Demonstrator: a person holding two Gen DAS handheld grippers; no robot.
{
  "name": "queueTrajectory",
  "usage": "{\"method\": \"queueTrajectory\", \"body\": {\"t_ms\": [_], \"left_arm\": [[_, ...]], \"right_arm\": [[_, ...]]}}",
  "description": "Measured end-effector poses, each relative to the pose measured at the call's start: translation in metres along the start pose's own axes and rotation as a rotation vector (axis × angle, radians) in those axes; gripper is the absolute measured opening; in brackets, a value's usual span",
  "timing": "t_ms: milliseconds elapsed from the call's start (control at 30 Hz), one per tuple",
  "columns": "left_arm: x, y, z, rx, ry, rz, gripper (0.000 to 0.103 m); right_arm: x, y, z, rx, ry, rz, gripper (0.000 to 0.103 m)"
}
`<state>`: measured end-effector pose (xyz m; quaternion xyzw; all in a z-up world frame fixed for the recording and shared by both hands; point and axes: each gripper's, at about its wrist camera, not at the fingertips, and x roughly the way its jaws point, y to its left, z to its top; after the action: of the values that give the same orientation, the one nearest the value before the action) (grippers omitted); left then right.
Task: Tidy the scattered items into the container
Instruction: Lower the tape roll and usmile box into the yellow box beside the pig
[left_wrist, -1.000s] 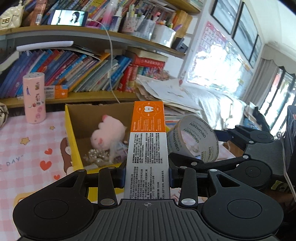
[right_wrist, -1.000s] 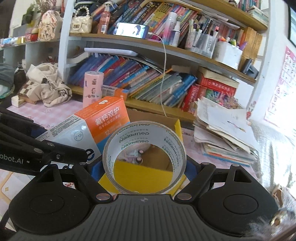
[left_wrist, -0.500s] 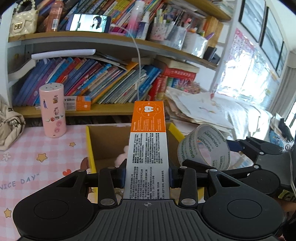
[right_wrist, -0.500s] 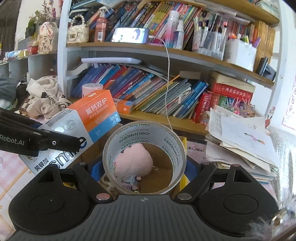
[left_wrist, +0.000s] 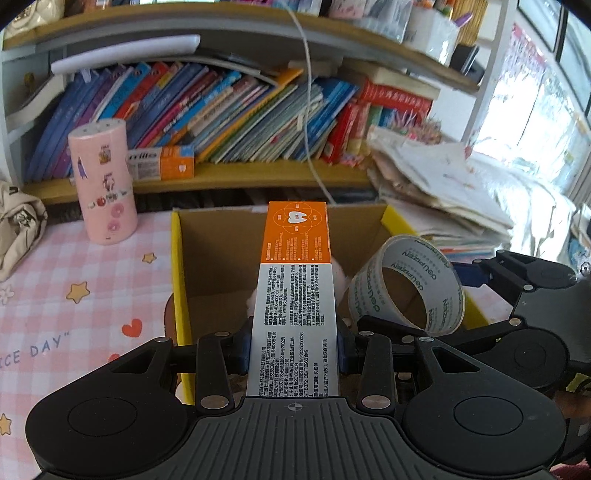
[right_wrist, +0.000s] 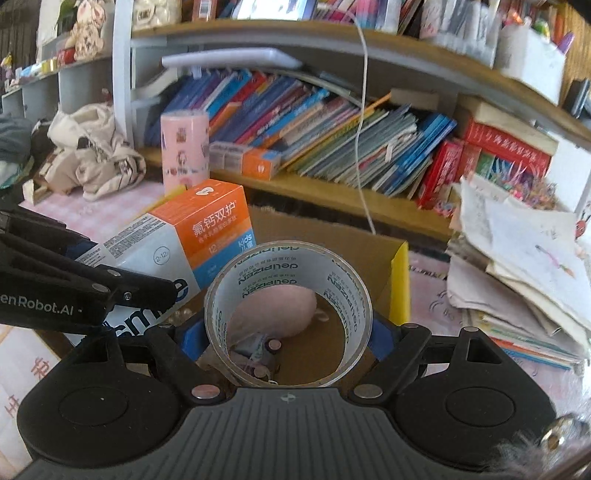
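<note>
Both held items (left_wrist: 293, 295) nearer the box (left_wrist: 177, 266).

Bright window glare at right; fisheye-warped edges.

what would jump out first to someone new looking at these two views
The orange and white box clamped in the left tongs, jutting over the open carton. Beside it, the tape roll gripped in the right tongs, also above the carton, with a pink plush showing through its ring. Behind them, a crowded bookshelf fills the background.
</note>
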<state>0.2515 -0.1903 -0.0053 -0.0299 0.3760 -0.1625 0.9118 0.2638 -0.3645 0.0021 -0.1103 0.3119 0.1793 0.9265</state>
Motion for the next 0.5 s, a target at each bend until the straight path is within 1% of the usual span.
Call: {"method": "queueTrajectory", "body": {"t_ms": [167, 400, 467, 500], "left_arm": [[0.011, 0.001, -0.002, 0.002, 0.036, 0.022, 0.038], [0.011, 0.000, -0.004, 0.012, 0.023, 0.040, 0.039], [0.007, -0.001, -0.004, 0.013, 0.006, 0.047, 0.042], [0.004, -0.002, -0.004, 0.012, -0.002, 0.044, 0.046]], "right_arm": [[0.015, -0.003, -0.005, 0.011, 0.041, 0.026, 0.083], [0.020, -0.005, -0.008, 0.036, 0.063, 0.034, 0.083], [0.020, -0.005, -0.008, 0.039, 0.065, 0.031, 0.083], [0.019, -0.005, -0.009, 0.043, 0.067, 0.033, 0.083]]}}
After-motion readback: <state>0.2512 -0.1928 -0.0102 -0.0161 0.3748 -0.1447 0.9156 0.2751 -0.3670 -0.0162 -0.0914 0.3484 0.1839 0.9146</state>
